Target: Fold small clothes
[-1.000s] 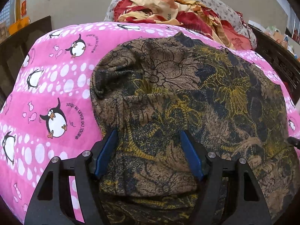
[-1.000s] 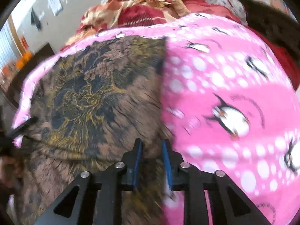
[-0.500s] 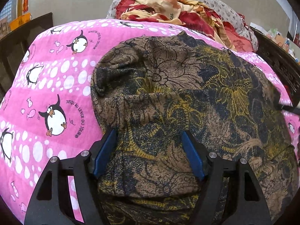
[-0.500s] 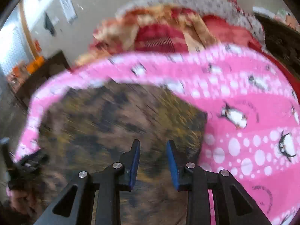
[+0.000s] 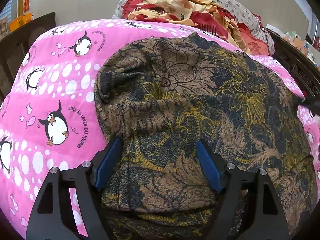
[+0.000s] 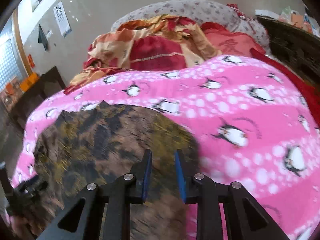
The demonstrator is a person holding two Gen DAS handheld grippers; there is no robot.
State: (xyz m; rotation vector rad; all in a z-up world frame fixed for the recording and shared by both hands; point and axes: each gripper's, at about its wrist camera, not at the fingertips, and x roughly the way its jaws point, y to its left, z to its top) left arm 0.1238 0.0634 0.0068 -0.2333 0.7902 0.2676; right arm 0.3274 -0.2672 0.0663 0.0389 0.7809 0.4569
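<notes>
A brown, black and yellow floral garment lies spread on a pink penguin blanket, its near left part doubled into a thick fold. My left gripper straddles that fold. Its blue pads sit at either side of the cloth and its jaws are opening. In the blurred right wrist view, my right gripper hovers above the garment near its right edge. Its jaws are closing with a narrow gap and nothing between them. The left gripper's black frame shows at the lower left there.
A heap of red and orange bedding lies on a flowered pillow beyond the blanket. Dark carved wooden furniture stands on the right, with more dark wood on the left. Bare pink blanket stretches to the right of the garment.
The right gripper has lifted and drawn back from the garment's right edge, and its jaws have narrowed. The left gripper has stayed put with its jaws a little wider.
</notes>
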